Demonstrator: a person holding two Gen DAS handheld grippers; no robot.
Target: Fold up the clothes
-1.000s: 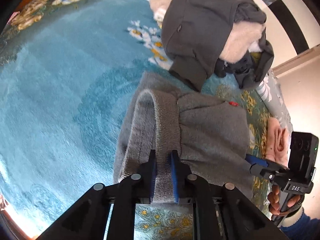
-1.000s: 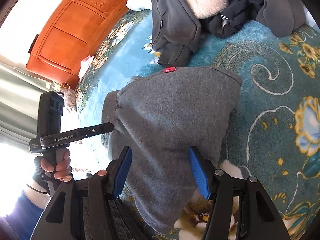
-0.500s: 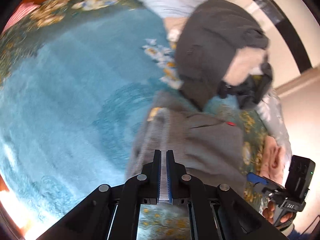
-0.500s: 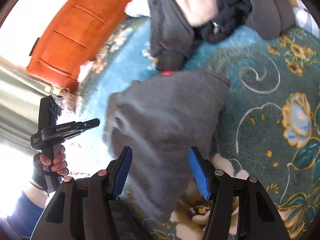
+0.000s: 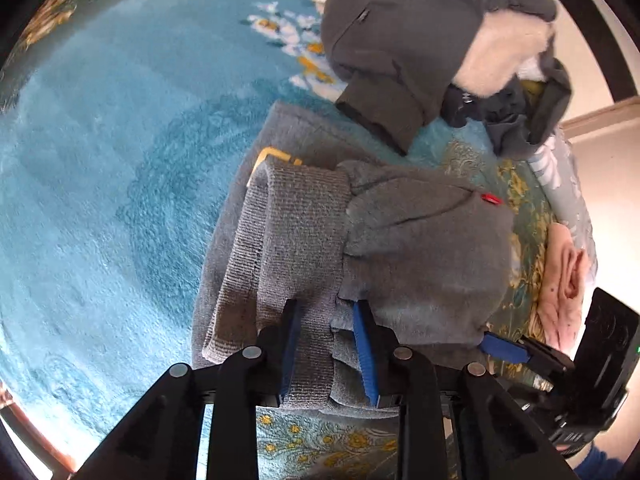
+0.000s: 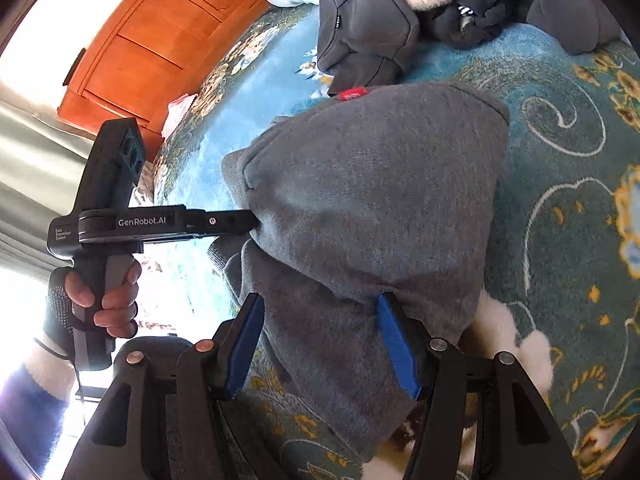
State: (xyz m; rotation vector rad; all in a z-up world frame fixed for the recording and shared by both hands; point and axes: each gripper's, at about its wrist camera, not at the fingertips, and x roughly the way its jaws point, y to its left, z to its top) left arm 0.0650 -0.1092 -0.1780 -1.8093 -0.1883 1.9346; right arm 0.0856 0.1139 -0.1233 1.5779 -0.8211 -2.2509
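Observation:
A grey sweater (image 5: 424,248) with a small red tag (image 5: 491,199) lies folded on the blue floral blanket (image 5: 100,160). Its ribbed hem (image 5: 296,240) runs between the jaws of my left gripper (image 5: 326,344), which stand partly apart around it without pinching. In the right wrist view the sweater (image 6: 380,200) lies under my right gripper (image 6: 320,340), whose blue pads are wide apart over the cloth. The left gripper (image 6: 248,220) shows there at the sweater's left edge, fingertips buried in the fabric.
A pile of dark grey clothes with a cream fleece lining (image 5: 440,40) lies just beyond the sweater; it also shows in the right wrist view (image 6: 400,8). A pink cloth (image 5: 564,280) lies at the right. An orange wooden headboard (image 6: 160,40) stands at the back left.
My left gripper was shut on the ribbed hem and has opened; the hem now lies loose between its jaws. The right gripper stays open over the sweater.

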